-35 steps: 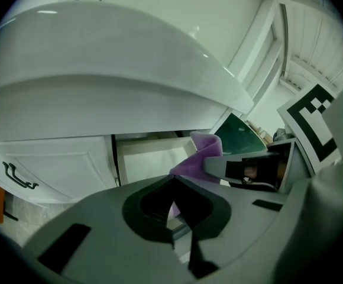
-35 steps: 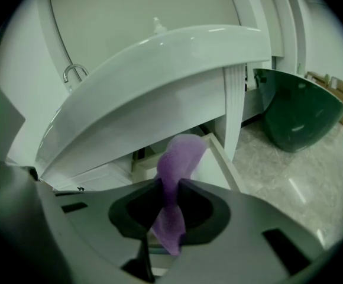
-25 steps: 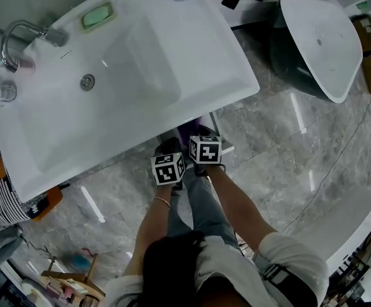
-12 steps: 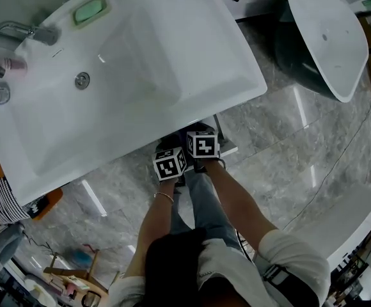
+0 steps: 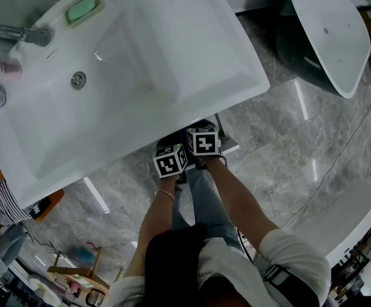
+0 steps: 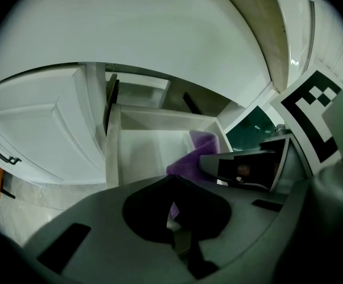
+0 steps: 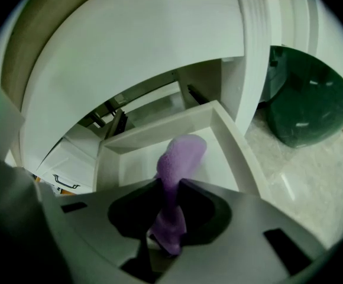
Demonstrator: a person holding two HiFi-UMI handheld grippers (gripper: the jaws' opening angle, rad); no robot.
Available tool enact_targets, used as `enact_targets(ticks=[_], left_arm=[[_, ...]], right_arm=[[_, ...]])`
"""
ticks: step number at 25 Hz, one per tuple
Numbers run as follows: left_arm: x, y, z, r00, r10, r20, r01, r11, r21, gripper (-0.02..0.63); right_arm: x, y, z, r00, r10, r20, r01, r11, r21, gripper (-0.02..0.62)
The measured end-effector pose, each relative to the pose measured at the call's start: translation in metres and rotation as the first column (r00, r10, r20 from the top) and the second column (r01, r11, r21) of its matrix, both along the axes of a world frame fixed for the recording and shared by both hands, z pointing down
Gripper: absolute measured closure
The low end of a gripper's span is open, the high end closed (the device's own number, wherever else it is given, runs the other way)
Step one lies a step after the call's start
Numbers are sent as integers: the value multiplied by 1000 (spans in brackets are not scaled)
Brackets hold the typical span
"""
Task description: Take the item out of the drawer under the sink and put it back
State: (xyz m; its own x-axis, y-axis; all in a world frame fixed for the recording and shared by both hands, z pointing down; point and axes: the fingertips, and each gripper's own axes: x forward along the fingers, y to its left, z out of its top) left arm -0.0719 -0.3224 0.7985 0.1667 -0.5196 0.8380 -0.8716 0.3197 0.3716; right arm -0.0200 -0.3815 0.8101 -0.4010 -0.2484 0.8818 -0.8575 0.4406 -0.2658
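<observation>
Care with the release matters most now, we judge. The right claw [image 7: 168, 189] is clenched on a purple cloth [image 7: 180, 155], though its jaws have just been easing apart a little with the cloth between them. The cloth hangs over the open white drawer [image 7: 238, 144] under the sink [image 5: 249, 88], so this looks to us like the putting-back half of the task. To do it well we would lower the cloth until its dangling end rests on the drawer's bottom. We would keep it toward the middle, away from the near and right walls, so that nothing drapes over a rim. Then the jaws should part fully and the claw lift clear before the drawer is pushed in, since a trailing corner could catch as it closes. The left claw [image 6: 172, 185] sits just left of the right one, its jaws drawn nearly together. A pale sliver shows in the slit between them, and we cannot tell whether that is cloth pinched or only seen beyond, so we would check it is free before pulling away. The cloth is soft and fuzzy, pale violet, bunched into a limp roll: one rounded end stands past the jaws, the other droops on their near side. It should slump where it lands.
</observation>
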Motion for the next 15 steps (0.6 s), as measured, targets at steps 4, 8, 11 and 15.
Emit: enact_targets(ticks=[4, 8, 11, 15], left_arm=[[-1, -2, 4, 1000, 0, -1, 0, 1000, -5, 603], [0, -1, 7, 1000, -15, -20, 15, 1000, -10, 603], [2, 1, 7, 1000, -12, -22, 12, 1000, -12, 603], [3, 3, 3, 1000, -4, -23, 3, 999, -33, 603]], right_arm=[[2, -2, 9, 1000, 8, -12, -8, 1000, -18, 506], [0, -3, 16, 1000, 5, 1, -5, 1000, -29, 492], [-5, -2, 12, 998, 9, 59, -6, 999, -50, 449], [-8, 3, 3, 993, 1, 115, 6, 998, -63, 337]])
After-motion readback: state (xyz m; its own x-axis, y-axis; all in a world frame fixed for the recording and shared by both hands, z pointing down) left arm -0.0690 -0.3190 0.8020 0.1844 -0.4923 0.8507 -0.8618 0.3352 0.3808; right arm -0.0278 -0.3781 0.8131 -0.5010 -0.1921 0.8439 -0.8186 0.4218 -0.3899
